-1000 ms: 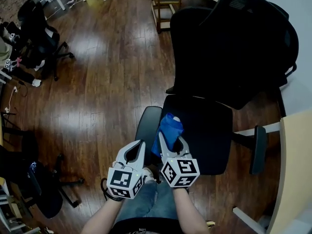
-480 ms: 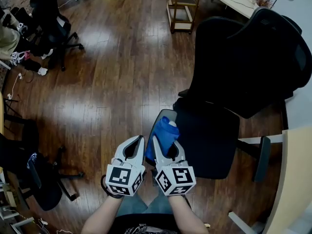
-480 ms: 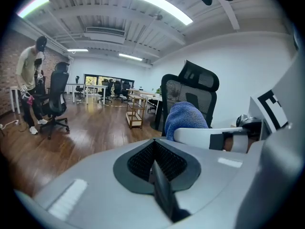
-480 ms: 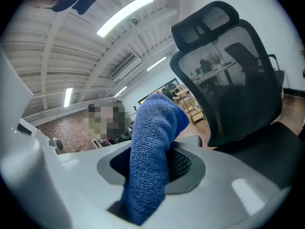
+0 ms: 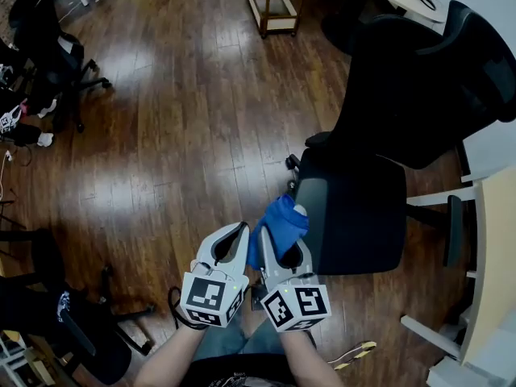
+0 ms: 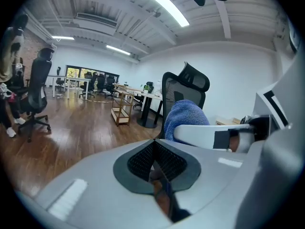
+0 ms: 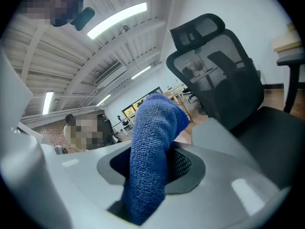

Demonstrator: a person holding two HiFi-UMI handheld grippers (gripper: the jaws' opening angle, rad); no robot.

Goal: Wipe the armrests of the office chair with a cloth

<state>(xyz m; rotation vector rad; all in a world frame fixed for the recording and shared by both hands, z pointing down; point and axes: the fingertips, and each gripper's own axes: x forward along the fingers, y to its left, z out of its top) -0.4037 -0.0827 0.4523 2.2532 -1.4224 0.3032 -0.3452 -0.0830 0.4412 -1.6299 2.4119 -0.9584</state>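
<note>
Only the right gripper view shows the right gripper [image 7: 151, 173] with its jaws clamped on the blue cloth [image 7: 151, 137], whose long axis runs out along them toward the office chair [image 7: 224, 75]. In its own view, the left gripper [image 6: 155, 163] has its jaws together on nothing. The head view places the cloth at the seat [image 5: 355, 216] edge nearest the grippers, well apart from the far armrest [image 5: 455, 228].

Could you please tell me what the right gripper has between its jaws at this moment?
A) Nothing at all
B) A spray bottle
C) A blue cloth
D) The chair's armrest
C: the right gripper has its jaws closed on a blue cloth, which sticks out past the jaw tips in both the right gripper view and the head view.
</note>
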